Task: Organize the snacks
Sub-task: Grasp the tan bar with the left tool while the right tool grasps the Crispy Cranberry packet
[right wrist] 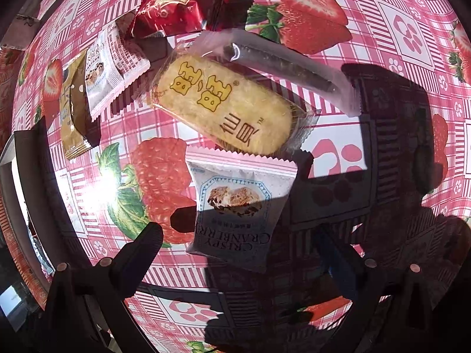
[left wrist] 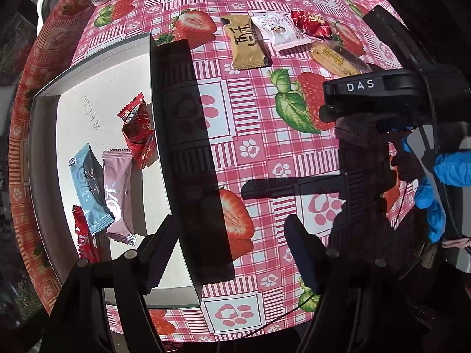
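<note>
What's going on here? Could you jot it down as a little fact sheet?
surface: table with a strawberry-print cloth
box: white tray, left side of the left view
in box: four packets, red, blue, pink, red
loose: tan packet, cranberry packets, rice cracker, red foil packet
left claw: open, empty
right claw: open, over a cranberry packet
</note>
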Demonstrator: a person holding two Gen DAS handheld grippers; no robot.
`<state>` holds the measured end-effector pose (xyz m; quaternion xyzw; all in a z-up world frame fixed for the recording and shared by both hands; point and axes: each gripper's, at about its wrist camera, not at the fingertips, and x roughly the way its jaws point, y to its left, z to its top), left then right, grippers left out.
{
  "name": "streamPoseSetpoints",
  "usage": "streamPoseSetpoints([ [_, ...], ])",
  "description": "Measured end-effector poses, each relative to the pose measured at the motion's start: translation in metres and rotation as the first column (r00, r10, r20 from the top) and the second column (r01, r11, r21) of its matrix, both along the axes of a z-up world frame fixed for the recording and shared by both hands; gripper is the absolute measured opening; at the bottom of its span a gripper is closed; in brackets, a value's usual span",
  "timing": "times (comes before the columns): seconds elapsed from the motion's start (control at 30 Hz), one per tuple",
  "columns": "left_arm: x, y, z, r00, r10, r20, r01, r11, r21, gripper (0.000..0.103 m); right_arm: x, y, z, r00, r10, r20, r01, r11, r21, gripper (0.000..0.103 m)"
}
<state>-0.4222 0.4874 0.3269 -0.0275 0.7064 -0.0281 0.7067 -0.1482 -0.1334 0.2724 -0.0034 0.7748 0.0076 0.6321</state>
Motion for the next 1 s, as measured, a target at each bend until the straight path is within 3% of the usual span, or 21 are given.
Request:
streamPoseSetpoints([
  [0.27,0.009,0.005,0.001,0.999,0.032,0.002,-0.032,0.999,0.032,0.077,0.003,-0.003,-0.004,1.0,-0.003,-0.007,0.003,0.999,-0.034,0.103],
  [0.43,0.007,0.005,0.001,0.998,0.061,0.004,-0.061,0.998,0.013,0.078,0.003,-0.01,-0.006,1.0,-0.004,-0.008,0.004,0.999,-0.035,0.103],
  [0.7,0.013,0.012,0.003,0.998,0.067,0.013,-0.067,0.998,0.012,0.078,0.006,0.012,-0.006,1.0,0.016,-0.026,-0.017,0.999,-0.038,0.103],
  [0.8,0.023,0.021,0.005,0.996,0.091,0.021,-0.091,0.996,0.01,0.078,0.0,0.011,0.002,0.999,0.035,0.001,-0.035,0.998,-0.043,0.093],
  [0.9,0.037,0.032,0.007,0.993,0.116,0.029,-0.117,0.993,0.019,0.078,-0.002,0.009,0.012,0.998,0.064,0.029,-0.062,0.997,-0.041,0.074],
  [0.97,0.047,0.038,0.009,0.99,0.134,0.036,-0.135,0.991,0.016,0.078,-0.004,0.008,0.018,0.995,0.09,0.05,-0.088,0.995,-0.039,0.05],
  [1.0,0.054,0.04,0.009,0.989,0.145,0.038,-0.146,0.989,0.013,0.078,-0.005,0.006,0.021,0.993,0.103,0.061,-0.101,0.994,-0.034,0.044],
])
